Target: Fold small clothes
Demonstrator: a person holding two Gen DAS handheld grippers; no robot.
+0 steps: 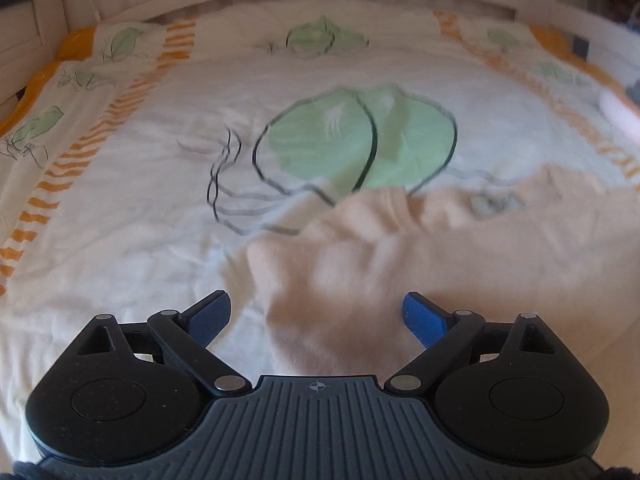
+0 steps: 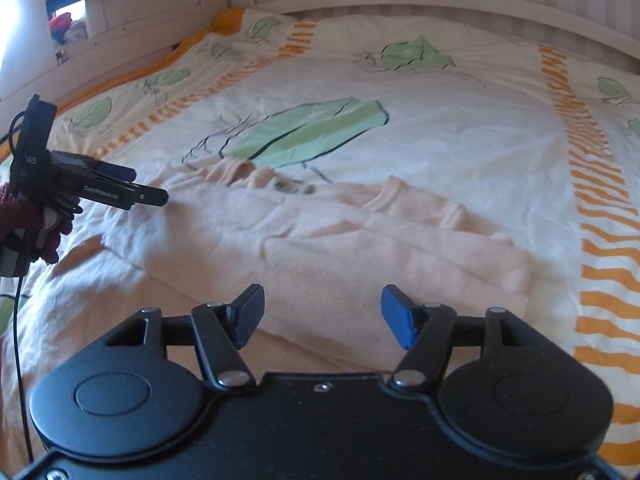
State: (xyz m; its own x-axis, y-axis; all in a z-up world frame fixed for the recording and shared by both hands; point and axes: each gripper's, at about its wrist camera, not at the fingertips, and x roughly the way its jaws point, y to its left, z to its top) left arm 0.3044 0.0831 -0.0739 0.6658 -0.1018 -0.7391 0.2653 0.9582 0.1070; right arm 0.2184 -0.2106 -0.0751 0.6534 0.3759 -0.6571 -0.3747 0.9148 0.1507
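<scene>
left gripper (image 1: 316,318): my fingers (image 1: 210,314) stand wide apart, pointing toward 12 o'clock and tilted downward, gripping nothing.
right gripper (image 2: 322,312): my fingers (image 2: 250,312) are spread, pads pressing on nothing.
left hand (image 2: 44,220): in a dark red glove, at 9 o'clock in the right wrist view.

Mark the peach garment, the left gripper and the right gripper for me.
peach garment (image 2: 320,240): right wrist view, middle of the folded body.
left gripper (image 2: 148,194): right wrist view, its finger ends.
right gripper (image 2: 322,314): right wrist view, gap between its open blue pads.
</scene>
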